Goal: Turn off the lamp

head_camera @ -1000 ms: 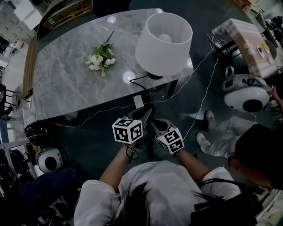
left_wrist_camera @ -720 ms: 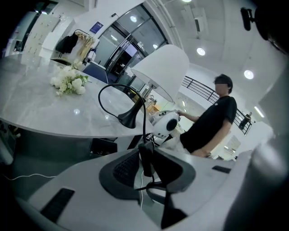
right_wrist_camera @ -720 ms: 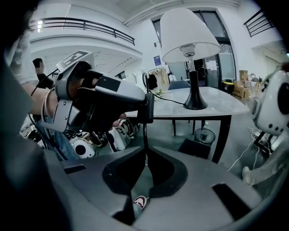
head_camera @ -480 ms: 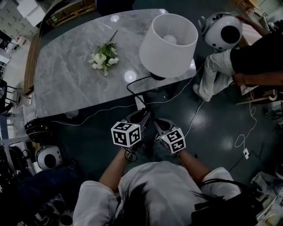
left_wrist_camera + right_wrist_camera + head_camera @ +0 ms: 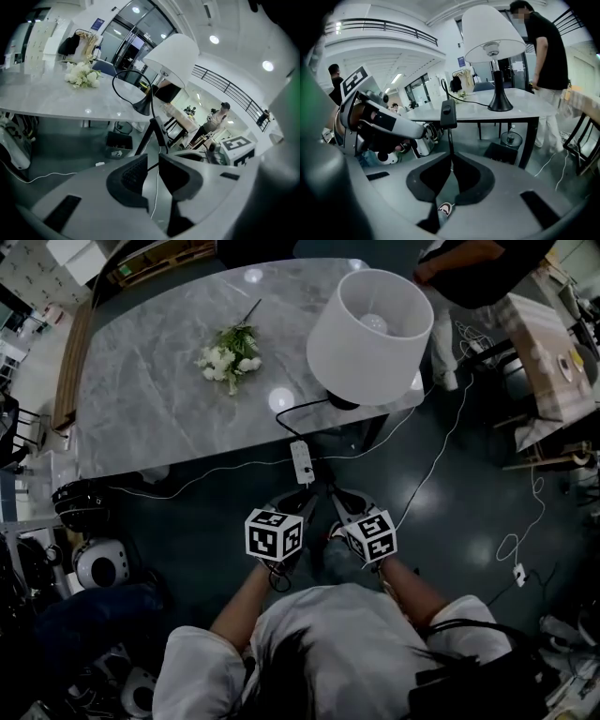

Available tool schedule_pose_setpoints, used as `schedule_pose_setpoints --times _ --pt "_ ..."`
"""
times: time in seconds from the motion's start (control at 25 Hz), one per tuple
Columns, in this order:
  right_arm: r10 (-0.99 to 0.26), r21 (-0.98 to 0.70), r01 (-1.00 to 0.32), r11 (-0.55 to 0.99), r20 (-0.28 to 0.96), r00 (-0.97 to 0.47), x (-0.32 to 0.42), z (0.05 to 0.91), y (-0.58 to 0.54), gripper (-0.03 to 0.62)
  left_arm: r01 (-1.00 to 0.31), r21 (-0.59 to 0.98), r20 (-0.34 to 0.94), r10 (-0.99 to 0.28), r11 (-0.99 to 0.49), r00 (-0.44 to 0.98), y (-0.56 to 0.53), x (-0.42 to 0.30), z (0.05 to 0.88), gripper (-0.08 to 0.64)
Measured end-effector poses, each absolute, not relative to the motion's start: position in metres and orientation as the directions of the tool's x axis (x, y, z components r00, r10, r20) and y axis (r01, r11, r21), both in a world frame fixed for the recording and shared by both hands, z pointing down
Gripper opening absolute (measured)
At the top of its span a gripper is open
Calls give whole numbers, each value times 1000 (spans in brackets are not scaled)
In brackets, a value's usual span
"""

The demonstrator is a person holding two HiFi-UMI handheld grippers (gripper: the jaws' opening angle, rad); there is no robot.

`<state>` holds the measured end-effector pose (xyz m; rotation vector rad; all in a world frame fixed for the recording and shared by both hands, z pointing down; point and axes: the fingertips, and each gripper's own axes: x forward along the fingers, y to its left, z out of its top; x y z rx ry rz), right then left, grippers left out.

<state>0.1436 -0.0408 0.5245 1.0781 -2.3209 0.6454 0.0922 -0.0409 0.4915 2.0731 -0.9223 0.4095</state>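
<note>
Lamp (image 5: 370,334): table model with a wide white drum shade, the bulb visible inside it from above, a slim dark stem and a black flared base (image 5: 342,401). It stands upright near the right front corner of the grey marble-patterned table (image 5: 150,399).

Black cord (image 5: 450,143): leaves the lamp base, loops across the tabletop and drops past the front edge.

Oblong inline rocker switch (image 5: 302,462): fitted on that cord. It hangs in the air just off the table's front edge, above the tips of both grippers. In the right gripper view it reads black, with the rocker facing the camera.

Right gripper (image 5: 451,161): dark grey jaws are closed together on the cord directly below the switch, holding that stretch upright.

Left gripper (image 5: 153,159): jaws stand apart by a narrow gap and the pads press on nothing. The switch sits just beyond the tips, and the cord shows through the gap. In the head view this gripper lies close beside the right gripper, below the table edge.

Bunch of white flowers with green leaves (image 5: 228,357): lies flat on the tabletop, left of the lamp and well apart from it.

Thin white cable (image 5: 431,456): trails over the dark floor to the right of the table.

Person in a black top and light trousers (image 5: 546,51): stands at the far side of the table, near the lamp.
</note>
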Motion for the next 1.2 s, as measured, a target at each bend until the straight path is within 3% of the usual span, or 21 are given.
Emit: schedule_pose_setpoints --times 0.08,0.16,0.24,0.72,1.2 --pt "-550 -209 -791 575 617 -563 143 529 -39 14 -748 532 587 -464 -397 663 -35 91 498 78" --pt "-540 -214 -792 572 628 -560 142 535 -37 14 -768 502 609 -469 -397 640 -30 88 503 20" --pt "-528 -227 -798 558 645 -552 142 542 -33 14 -774 493 616 -468 -397 633 -24 85 505 9" --pt "-443 -360 -850 384 736 -512 150 605 -47 15 -794 568 603 -546 -217 581 -11 50 516 8" --pt "-404 -358 -862 359 773 -489 132 656 -86 15 -805 588 582 -645 -86 494 19 9 513 8"
